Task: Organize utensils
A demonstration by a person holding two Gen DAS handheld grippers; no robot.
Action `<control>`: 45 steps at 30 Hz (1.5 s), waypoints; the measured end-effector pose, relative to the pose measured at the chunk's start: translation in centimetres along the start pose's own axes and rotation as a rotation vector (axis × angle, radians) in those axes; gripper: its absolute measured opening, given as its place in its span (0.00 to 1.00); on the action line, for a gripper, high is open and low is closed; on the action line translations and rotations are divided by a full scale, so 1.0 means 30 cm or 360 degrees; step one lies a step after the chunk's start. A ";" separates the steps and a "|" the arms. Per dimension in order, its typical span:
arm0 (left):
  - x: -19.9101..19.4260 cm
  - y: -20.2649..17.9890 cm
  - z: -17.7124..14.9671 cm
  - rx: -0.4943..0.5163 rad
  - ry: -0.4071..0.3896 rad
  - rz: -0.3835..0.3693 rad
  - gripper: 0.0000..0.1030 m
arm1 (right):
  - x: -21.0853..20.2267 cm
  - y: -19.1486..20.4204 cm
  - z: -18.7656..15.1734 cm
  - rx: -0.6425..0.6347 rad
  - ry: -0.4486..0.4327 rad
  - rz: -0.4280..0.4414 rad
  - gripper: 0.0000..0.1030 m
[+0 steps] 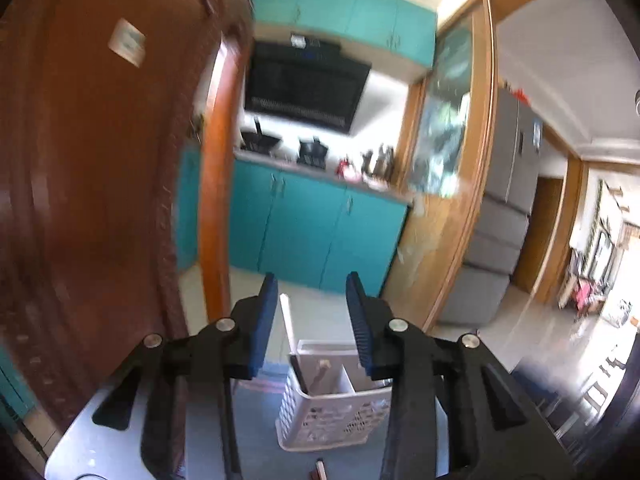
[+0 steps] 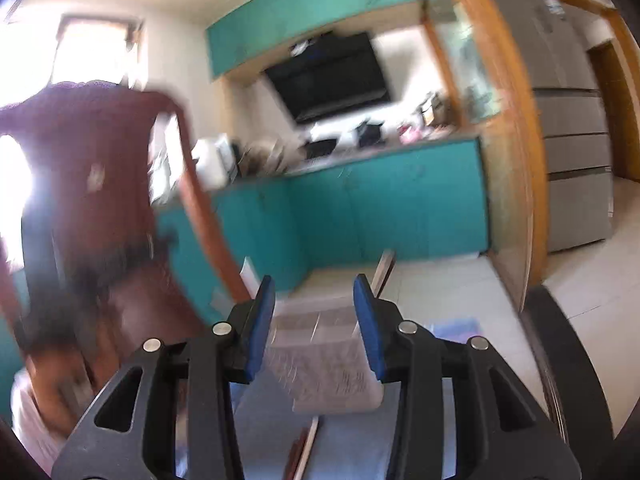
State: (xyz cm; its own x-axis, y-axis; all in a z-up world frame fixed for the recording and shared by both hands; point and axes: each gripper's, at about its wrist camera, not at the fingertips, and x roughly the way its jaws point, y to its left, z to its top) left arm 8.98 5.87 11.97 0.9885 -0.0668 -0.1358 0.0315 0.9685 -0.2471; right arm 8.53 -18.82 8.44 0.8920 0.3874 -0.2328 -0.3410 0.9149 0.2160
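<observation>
White perforated utensil basket [image 1: 332, 416], divided into compartments, upright at lower centre of the frame, with a dark-handled utensil [image 1: 316, 376] leaning inside.

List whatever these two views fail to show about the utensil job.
- Basket contents, left wrist view: walls and the left hand-held gripper hide most.
- Basket compartments, right wrist view: motion blur.
- Utensil on the table, left wrist view: cut off by the bottom edge.
- Counter items, right wrist view: blurred.
</observation>
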 end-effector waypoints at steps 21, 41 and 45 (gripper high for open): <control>0.113 0.090 -0.233 -0.0038 0.0496 0.0066 0.46 | 0.470 -0.033 -0.476 0.0110 0.1315 -0.0155 0.19; 0.246 0.066 -0.570 0.0137 0.1211 0.0139 0.63 | 0.481 -0.194 -0.438 0.0343 0.1170 -0.0294 0.27; 0.246 0.047 -0.617 0.0196 0.1261 0.0147 0.63 | 0.509 -0.165 -0.437 0.0171 0.1202 -0.0369 0.23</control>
State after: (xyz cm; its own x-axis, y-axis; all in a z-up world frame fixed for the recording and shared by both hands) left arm 13.59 2.29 -7.14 0.5903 -0.0908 -0.8020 0.0166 0.9948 -0.1004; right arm 19.94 -15.95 -8.62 0.4814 0.1957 -0.8544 -0.1064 0.9806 0.1647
